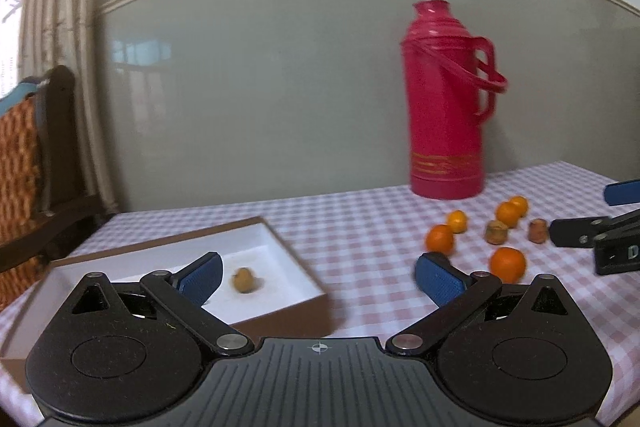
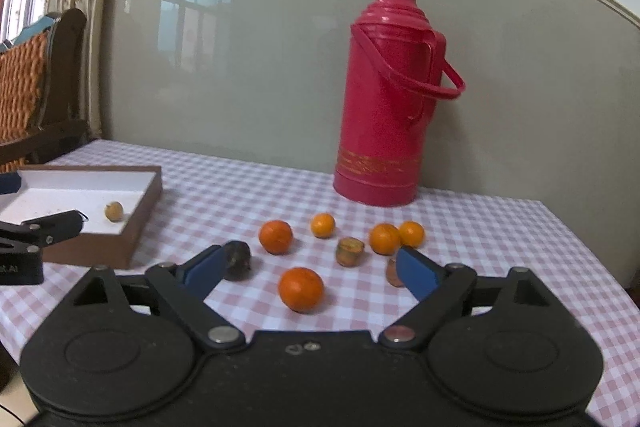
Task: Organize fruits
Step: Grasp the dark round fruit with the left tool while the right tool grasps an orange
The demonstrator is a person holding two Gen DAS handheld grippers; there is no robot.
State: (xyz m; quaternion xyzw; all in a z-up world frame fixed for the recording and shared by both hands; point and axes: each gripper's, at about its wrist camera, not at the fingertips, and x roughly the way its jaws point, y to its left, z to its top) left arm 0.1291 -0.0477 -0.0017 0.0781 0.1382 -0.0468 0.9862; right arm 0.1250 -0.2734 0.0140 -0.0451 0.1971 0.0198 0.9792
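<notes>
Nearest my right gripper (image 2: 308, 273), jaws apart and empty, sits an orange (image 2: 301, 289) on the checked cloth, right of the box (image 2: 136, 231). Light, round, likely rolly: grip its widest middle gently.

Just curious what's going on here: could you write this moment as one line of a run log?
left tool: open, empty | right tool: open, nearest orange between fingers, untouched | box: one small brown fruit | five oranges on tablecloth

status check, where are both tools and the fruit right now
Left tool open, empty, by the box. Right tool open over the nearest orange, not gripping. One small fruit boxed. Thermos behind, nothing blocking.
</notes>
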